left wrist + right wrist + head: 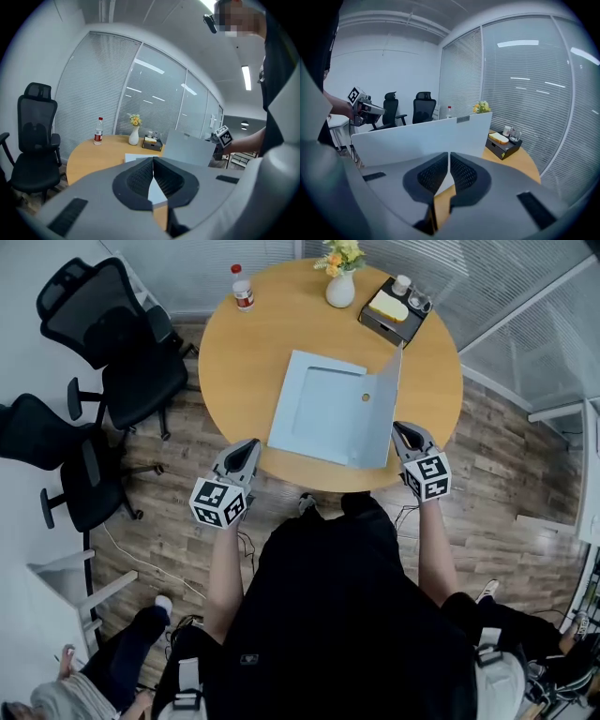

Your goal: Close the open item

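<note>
A pale blue folder lies open on a round, wood-topped surface, a little toward 5 o'clock of its middle. The base is flat, and the cover stands nearly upright along the edge at 3 o'clock. The person's left claw hangs just off the rim at 7 o'clock and the right claw at 5 o'clock, close beside the raised cover's near corner. Each claw has its ribbed black pads pressed together with nothing between them. The folder looks like smooth, matte card or thin plastic: light, fairly stiff across the panel, hinged at a crease, and likely to slide on the polished wood if pushed sideways. The cover bears a small round brown spot, either a fastener or a hole. Judged from this moment, the best place to take or press the cover is its free top edge or outer face near 3 o'clock, tipping it over toward 9 o'clock, perhaps while the other claw steadies the base. A plastic bottle stands at 11 o'clock, a white vase of yellow flowers at 12 and a black tray with glassware at 1, all well apart from the folder. Black mesh office chairs stand on the plank floor at 9 o'clock.
</note>
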